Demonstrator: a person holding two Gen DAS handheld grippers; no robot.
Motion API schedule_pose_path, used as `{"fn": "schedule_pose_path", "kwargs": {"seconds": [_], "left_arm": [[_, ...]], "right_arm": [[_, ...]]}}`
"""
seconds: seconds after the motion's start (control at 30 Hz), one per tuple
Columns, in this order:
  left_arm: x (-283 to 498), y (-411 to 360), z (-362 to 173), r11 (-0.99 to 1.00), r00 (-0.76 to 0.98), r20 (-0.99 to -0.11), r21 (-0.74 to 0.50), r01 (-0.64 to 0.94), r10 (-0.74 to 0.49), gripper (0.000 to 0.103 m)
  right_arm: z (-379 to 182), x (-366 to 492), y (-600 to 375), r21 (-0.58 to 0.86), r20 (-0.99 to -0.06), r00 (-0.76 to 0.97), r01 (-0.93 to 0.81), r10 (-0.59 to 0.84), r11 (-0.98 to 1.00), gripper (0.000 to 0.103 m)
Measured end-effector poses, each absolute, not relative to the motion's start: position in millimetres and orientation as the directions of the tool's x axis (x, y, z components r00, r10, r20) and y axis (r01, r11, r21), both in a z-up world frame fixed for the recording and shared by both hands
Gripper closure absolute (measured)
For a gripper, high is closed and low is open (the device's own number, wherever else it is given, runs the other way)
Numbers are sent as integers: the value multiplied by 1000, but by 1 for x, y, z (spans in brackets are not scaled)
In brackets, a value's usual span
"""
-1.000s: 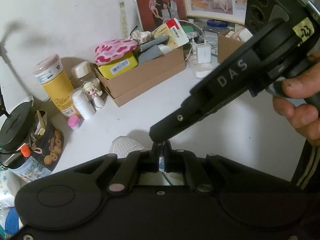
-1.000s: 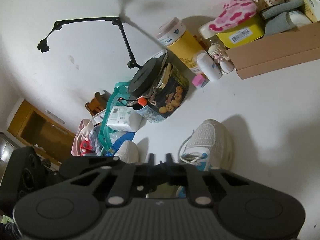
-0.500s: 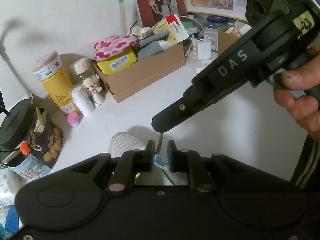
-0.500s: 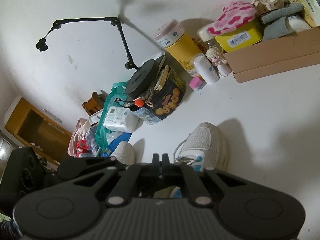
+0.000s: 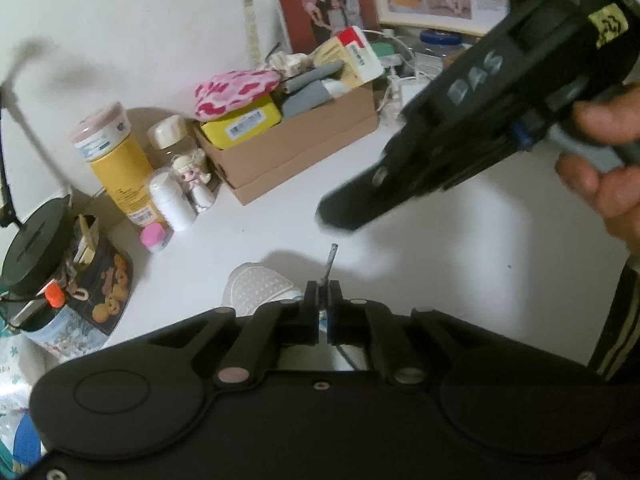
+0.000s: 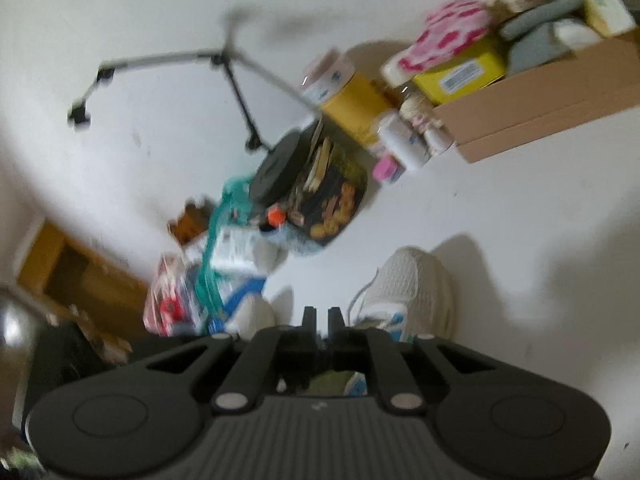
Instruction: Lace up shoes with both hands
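Shoe (image 6: 412, 280) sits on the white table (image 5: 460, 248), toe toward the clutter. Your left gripper (image 5: 322, 300) pinches the lace tip (image 5: 330, 260); right gripper (image 6: 321, 318) jaws are nearly closed, empty as far as you can see.

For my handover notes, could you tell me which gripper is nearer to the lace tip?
Left. The left gripper is shut on the lace tip, which sticks up from between its fingers. The right gripper hangs above and apart from it, not touching.

White mesh shoe (image 6: 412, 280), grey lace tip (image 5: 330, 260)
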State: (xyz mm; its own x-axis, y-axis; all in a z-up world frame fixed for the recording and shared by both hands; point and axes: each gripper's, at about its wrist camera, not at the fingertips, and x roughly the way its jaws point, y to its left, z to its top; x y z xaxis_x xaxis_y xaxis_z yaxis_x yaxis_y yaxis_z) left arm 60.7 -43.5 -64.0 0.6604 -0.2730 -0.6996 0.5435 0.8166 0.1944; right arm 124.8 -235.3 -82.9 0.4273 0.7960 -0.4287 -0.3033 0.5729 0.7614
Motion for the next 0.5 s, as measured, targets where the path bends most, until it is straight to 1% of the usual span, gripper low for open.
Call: {"fn": "schedule_pose_path", "kwargs": {"seconds": [0.13, 0.2, 0.27, 0.37, 0.43, 0.5], "left_arm": [[61, -37, -67, 836, 658, -712, 188, 516, -245, 103], [61, -35, -71, 844, 651, -726, 191, 502, -223, 103], [61, -32, -74, 852, 645, -737, 190, 487, -205, 103], [61, -29, -79, 861, 619, -761, 170, 479, -194, 103], [63, -28, -84, 864, 587, -785, 146, 482, -195, 103], [64, -31, -92, 863, 571, -805, 166, 478, -162, 103]], "right_arm": [[-87, 123, -241, 743, -461, 429, -291, 776, 603, 93], [-92, 122, -238, 735, -481, 416, -289, 772, 614, 89], [-97, 120, -235, 726, -500, 403, -288, 767, 624, 88], [-105, 117, -230, 713, -528, 382, -287, 758, 640, 79], [-110, 116, -227, 703, -546, 368, -286, 752, 651, 79], [-114, 115, -224, 700, -553, 359, -288, 752, 653, 79]]}}
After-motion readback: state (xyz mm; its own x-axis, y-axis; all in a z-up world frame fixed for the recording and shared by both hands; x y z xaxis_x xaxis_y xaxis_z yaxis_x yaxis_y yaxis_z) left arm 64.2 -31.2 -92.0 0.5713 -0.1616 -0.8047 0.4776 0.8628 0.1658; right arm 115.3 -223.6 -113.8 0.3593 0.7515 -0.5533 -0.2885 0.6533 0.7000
